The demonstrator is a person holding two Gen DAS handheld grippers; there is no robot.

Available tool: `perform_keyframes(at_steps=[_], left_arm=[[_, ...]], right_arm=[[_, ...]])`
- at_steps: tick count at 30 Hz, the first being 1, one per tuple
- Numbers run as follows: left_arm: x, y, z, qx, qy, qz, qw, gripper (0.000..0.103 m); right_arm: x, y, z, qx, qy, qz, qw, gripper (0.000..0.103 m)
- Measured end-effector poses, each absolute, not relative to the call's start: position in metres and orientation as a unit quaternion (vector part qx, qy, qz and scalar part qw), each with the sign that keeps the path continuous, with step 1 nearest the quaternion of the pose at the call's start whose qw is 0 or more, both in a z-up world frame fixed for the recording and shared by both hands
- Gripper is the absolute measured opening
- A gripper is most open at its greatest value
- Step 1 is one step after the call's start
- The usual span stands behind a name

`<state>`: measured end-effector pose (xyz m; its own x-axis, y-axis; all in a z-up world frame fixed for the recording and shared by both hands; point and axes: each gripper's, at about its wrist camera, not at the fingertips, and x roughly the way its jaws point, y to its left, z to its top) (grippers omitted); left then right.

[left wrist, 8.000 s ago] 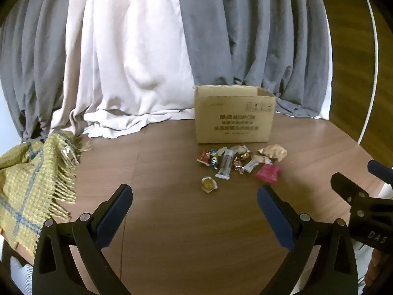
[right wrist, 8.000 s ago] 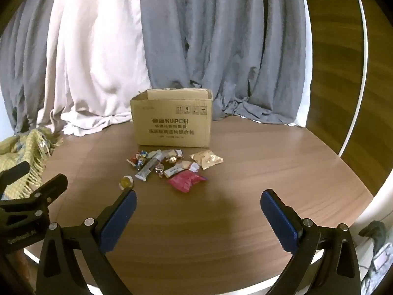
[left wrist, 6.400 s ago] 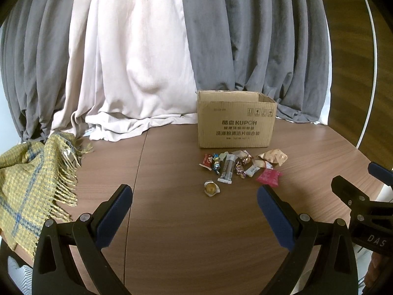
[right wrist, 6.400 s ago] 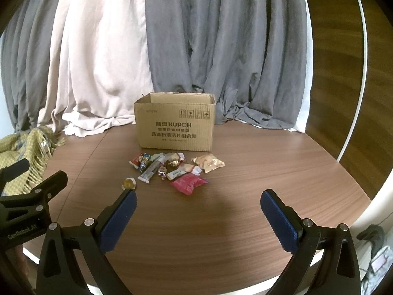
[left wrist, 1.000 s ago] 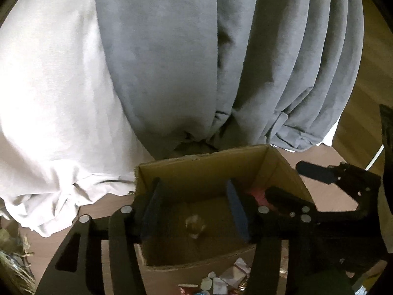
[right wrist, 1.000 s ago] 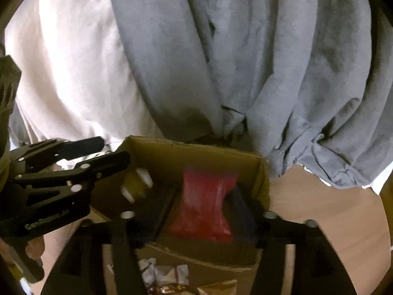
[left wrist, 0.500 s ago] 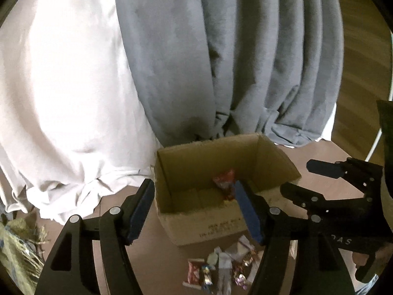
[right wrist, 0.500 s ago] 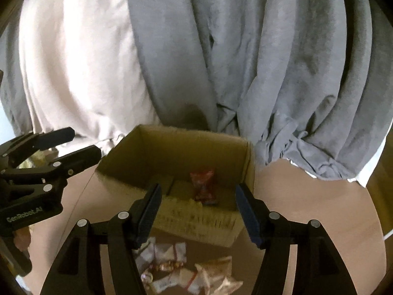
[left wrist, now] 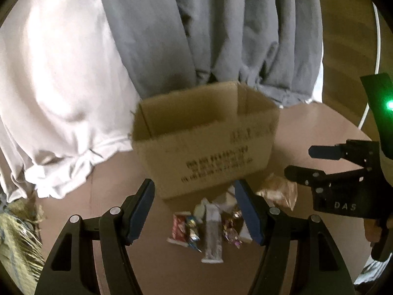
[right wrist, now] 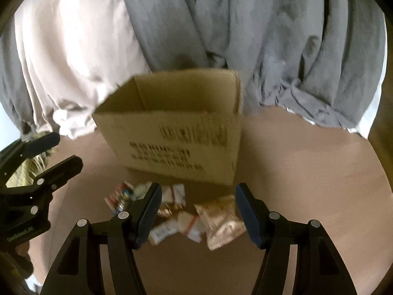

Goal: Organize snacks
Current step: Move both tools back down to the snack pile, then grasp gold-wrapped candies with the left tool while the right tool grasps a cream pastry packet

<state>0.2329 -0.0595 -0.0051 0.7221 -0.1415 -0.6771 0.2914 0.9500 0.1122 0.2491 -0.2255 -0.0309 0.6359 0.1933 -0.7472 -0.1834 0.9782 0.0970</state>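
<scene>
An open cardboard box (left wrist: 206,140) stands on the round wooden table; it also shows in the right wrist view (right wrist: 176,132). A pile of wrapped snacks lies in front of it: a grey bar (left wrist: 212,231), a red packet (left wrist: 178,226) and a tan bag (left wrist: 278,191); the tan bag (right wrist: 221,221) shows in the right wrist view too. My left gripper (left wrist: 196,211) is open and empty above the pile. My right gripper (right wrist: 196,213) is open and empty over the snacks. The box's inside is hidden from both views.
Grey and pale curtains (left wrist: 172,36) hang behind the box and pool on the table. A yellow fringed blanket (left wrist: 14,231) lies at the far left. The table's white edge (left wrist: 377,49) curves at the right.
Both grippers released their snacks into the box, then pulled back and dropped lower. They now hang open over the pile in front of the box.
</scene>
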Motion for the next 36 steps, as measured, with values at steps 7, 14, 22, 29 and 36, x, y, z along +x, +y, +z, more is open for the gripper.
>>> perform_keyframes(at_steps=[7, 14, 22, 29, 36], left_arm=[[0.246, -0.074, -0.043, 0.096, 0.404, -0.164, 0.895, 0.058], [0.266, -0.085, -0.074, 0.075, 0.453, -0.225, 0.860, 0.038], [0.285, -0.094, -0.105, 0.070, 0.492, -0.250, 0.831, 0.025], [0.295, -0.100, -0.120, 0.059, 0.516, -0.262, 0.813, 0.021], [0.305, -0.109, -0.126, 0.066, 0.523, -0.250, 0.812, 0.021]], right_arm=[[0.247, -0.237, -0.064, -0.004, 0.451, 0.101, 0.887, 0.063], [0.258, -0.240, -0.092, 0.001, 0.485, 0.104, 0.868, 0.063], [0.271, -0.238, -0.113, -0.010, 0.510, 0.115, 0.852, 0.063], [0.278, -0.240, -0.123, -0.008, 0.519, 0.119, 0.846, 0.063], [0.285, -0.238, -0.125, -0.015, 0.519, 0.129, 0.845, 0.063]])
